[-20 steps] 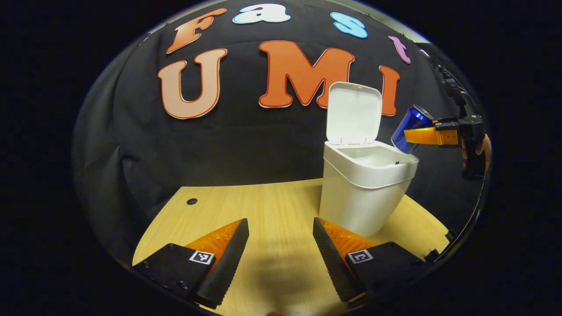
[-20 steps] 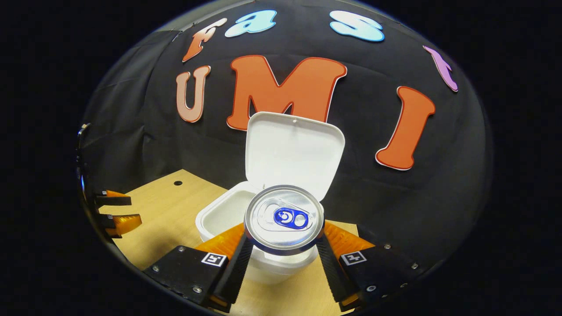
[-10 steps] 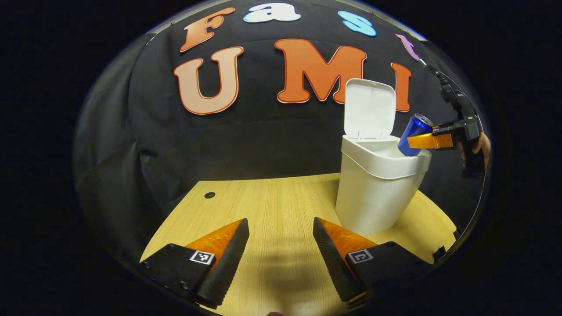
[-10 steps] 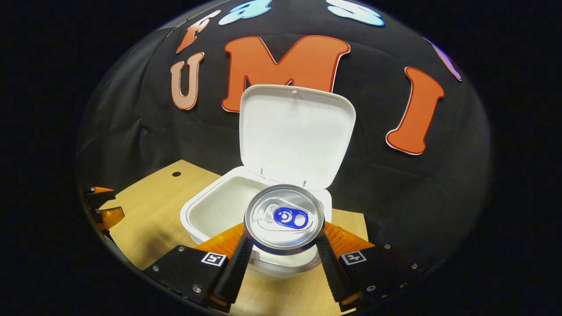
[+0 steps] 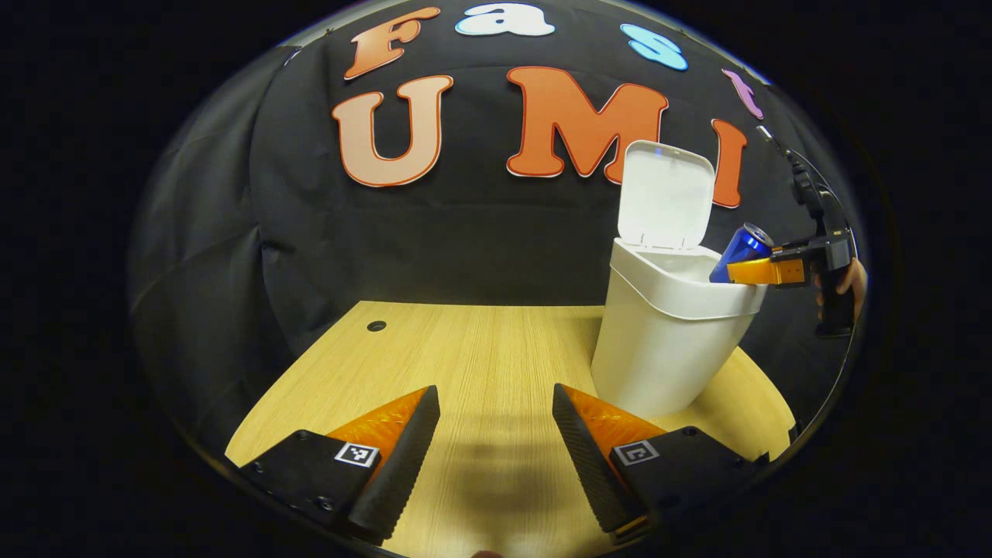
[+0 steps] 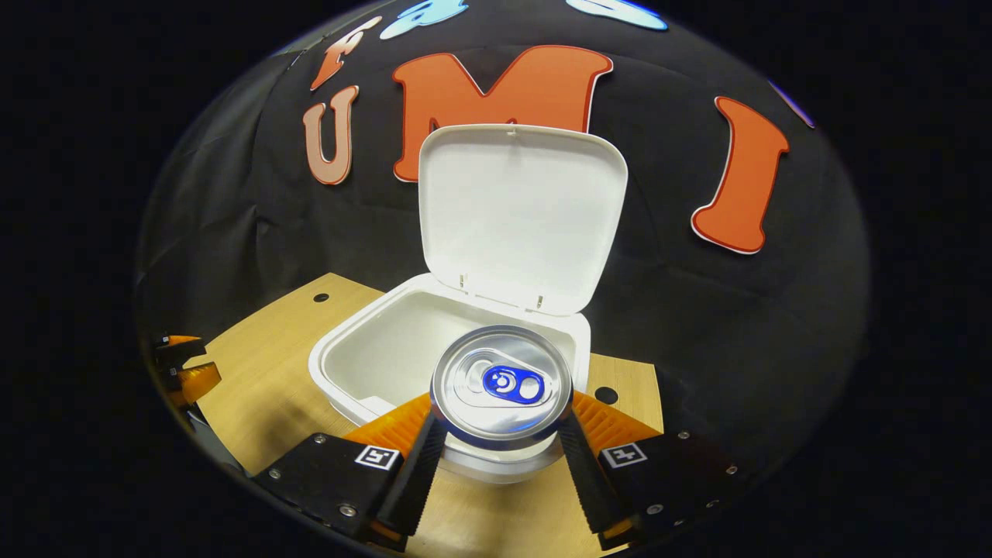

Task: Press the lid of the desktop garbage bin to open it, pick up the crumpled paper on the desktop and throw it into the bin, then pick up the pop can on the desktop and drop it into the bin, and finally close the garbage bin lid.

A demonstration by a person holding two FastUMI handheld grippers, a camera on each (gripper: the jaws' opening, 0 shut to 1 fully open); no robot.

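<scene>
A white desktop bin [image 5: 666, 341] stands on the wooden desk with its lid [image 5: 666, 194] raised upright. In the right gripper view the bin's open mouth [image 6: 403, 349] lies just beyond a blue pop can [image 6: 501, 385], seen top-on with its silver end and blue tab. My right gripper [image 6: 501, 434] is shut on the can, one finger on each side. From the left gripper view the tilted can [image 5: 740, 249] hangs at the bin's right rim, half hidden by it, held by the right gripper [image 5: 763, 271]. My left gripper [image 5: 494, 434] stands open and empty over the desk.
The wooden desk [image 5: 480, 349] has a small round hole [image 5: 377, 325] at its far left and another hole [image 6: 606, 395] behind the bin on the right. A hand [image 5: 851, 279] grips the right gripper's handle. Black cloth backs the desk.
The right gripper has brought the can lower and closer to the bin's mouth. The left gripper has drawn back and turned a little left, staying open.
</scene>
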